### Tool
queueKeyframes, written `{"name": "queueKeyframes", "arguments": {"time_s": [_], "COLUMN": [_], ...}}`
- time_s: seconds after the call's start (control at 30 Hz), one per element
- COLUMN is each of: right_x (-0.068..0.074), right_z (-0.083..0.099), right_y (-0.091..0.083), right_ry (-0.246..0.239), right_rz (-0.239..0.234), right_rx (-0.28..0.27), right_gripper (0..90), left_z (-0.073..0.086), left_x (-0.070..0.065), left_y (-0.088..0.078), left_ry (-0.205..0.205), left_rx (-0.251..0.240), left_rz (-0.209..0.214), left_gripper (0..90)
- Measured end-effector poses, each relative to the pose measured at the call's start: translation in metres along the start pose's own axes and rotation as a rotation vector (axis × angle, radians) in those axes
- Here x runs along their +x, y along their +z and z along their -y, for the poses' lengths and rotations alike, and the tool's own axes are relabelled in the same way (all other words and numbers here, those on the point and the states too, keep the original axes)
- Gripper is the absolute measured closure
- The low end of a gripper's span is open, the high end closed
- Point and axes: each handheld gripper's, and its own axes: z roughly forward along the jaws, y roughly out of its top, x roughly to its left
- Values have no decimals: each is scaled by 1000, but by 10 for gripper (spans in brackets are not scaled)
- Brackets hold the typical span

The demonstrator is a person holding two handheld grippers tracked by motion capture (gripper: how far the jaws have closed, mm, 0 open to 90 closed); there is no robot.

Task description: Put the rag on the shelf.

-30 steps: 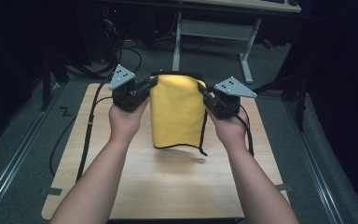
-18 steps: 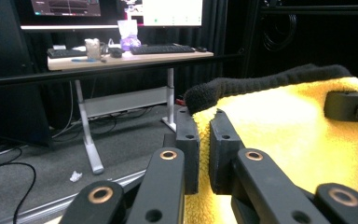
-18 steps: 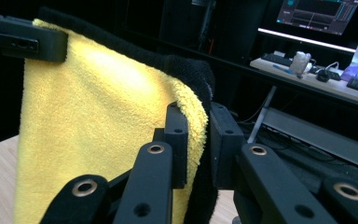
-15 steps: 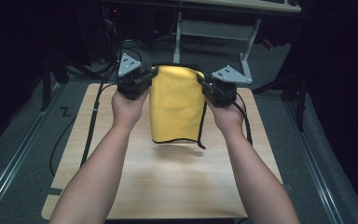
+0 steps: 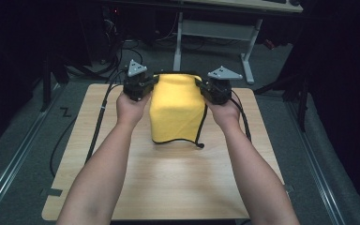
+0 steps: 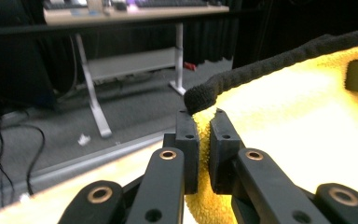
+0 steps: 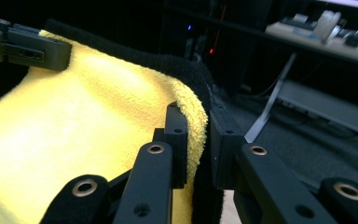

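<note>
- Your left gripper (image 5: 146,86) is clenched on the upper left corner of the yellow cloth (image 5: 176,108), just above centre of the high view; in the left gripper view its jaws pinch the cloth's black-trimmed edge (image 6: 261,65).
- Your right gripper (image 5: 205,87) is clenched on the opposite top corner, with cloth squeezed between its jaws in the right gripper view.
- The cloth hangs between both grippers, its lower hem near the wooden table (image 5: 168,183), at mid-frame.
- A desk with white legs (image 5: 215,33) stands beyond the table, at the top of the frame.
- Cables (image 5: 98,122) trail down the table's left side.
</note>
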Motion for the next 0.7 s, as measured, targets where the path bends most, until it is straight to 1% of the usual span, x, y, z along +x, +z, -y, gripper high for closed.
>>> {"name": "queueKeyframes", "arguments": {"time_s": [0.1, 0.17, 0.23, 0.27, 0.33, 0.43, 0.47, 0.53, 0.6, 0.7], "right_x": [-2, -2, -1, -1, -1, -2, -2, -1, -3, -5], "right_z": [10, 15, 19, 20, 24, 27, 28, 28, 30, 38], "right_y": [6, 8, 10, 10, 11, 14, 14, 15, 15, 15], "right_ry": [13, 46, 46, 37, 44, 59, 68, 71, 70, 70], "right_rz": [-15, -32, -28, -31, -33, -44, -47, -59, -67, -71], "right_rx": [20, 33, 48, 52, 60, 75, 84, 94, 100, 117], "right_gripper": [805, 805, 806, 806, 806, 806, 807, 807, 806, 806], "left_z": [11, 17, 21, 23, 27, 34, 37, 40, 43, 46], "left_x": [2, 3, 4, 4, 5, 5, 6, 7, 7, 5], "left_y": [4, 6, 7, 7, 8, 12, 12, 13, 14, 16], "left_ry": [-23, -34, -41, -47, -56, -52, -61, -81, -83, -79], "left_rx": [25, 47, 56, 61, 76, 106, 112, 114, 120, 143], "left_rz": [10, 14, 21, 27, 32, 29, 29, 38, 47, 55], "left_gripper": [846, 845, 845, 844, 844, 844, 844, 844, 843, 843]}}
